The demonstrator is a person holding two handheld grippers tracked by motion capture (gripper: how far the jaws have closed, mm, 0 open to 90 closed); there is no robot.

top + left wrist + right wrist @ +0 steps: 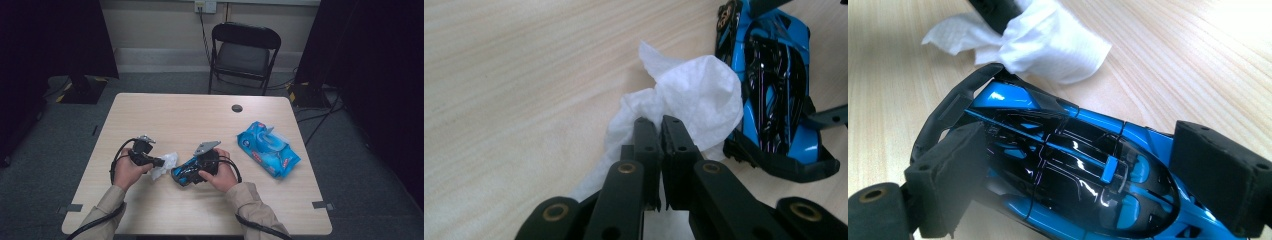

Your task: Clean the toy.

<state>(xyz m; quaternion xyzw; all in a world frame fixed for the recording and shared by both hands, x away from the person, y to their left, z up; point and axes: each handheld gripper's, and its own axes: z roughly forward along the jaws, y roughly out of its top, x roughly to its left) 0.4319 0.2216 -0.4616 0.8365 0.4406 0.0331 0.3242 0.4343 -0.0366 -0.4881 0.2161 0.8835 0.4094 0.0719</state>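
On table [165, 115], one wipe [694, 95], one toy car [1068, 170], one wipes pack [267, 148]

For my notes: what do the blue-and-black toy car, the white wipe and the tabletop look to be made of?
Blue-and-black toy car: probably hard moulded plastic with a glossy finish, as bright highlights sit on its black canopy. Crumpled white wipe: soft nonwoven or tissue-like sheet, matte, with a fine dimpled texture and limp folds. Pale tabletop: light wood-grain surface, likely laminate; its streaks run evenly.

A blue wipes pack [268, 148] lies right of the tongs on the table [175, 112] — a black chair [243, 54] stands beyond.
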